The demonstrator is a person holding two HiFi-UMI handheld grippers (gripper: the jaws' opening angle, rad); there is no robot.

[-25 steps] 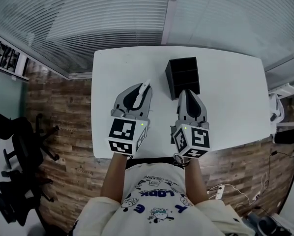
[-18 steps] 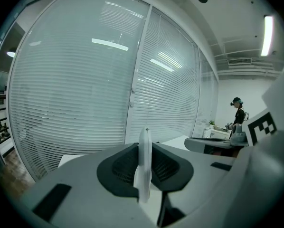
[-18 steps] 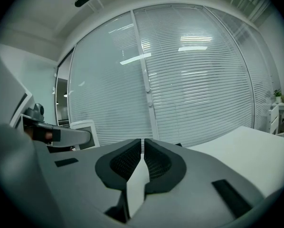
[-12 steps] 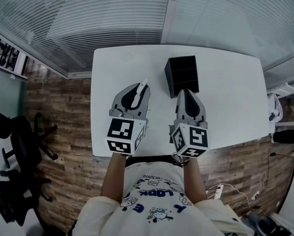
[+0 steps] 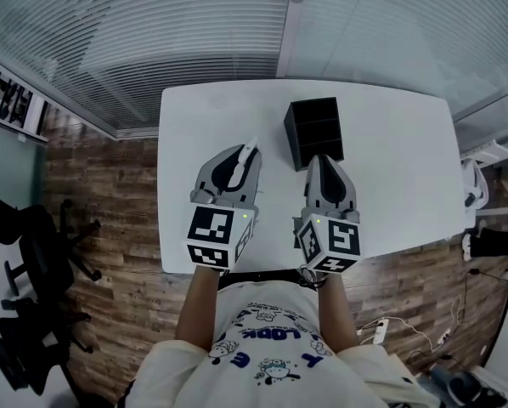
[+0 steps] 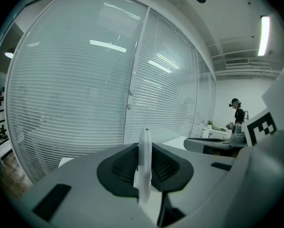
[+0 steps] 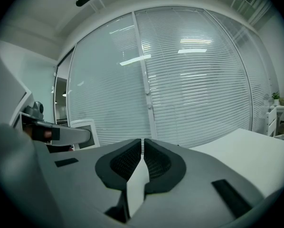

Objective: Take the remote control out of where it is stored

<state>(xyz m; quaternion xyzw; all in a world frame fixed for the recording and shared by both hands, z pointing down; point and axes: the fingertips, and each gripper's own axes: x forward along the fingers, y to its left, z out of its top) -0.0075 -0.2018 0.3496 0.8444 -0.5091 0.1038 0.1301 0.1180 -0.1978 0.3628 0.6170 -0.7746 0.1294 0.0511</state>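
Note:
A slim white remote control stands edge-on between the jaws of my left gripper, which is shut on it above the white table. Its tip sticks out past the fingertips. The black storage box, split into compartments, stands on the table to the right of the remote. My right gripper hovers at the box's near edge, shut with nothing between its pads.
A wall of closed blinds runs behind the table's far edge. Black office chairs stand on the wood floor at the left. In the left gripper view a person stands far off at the right.

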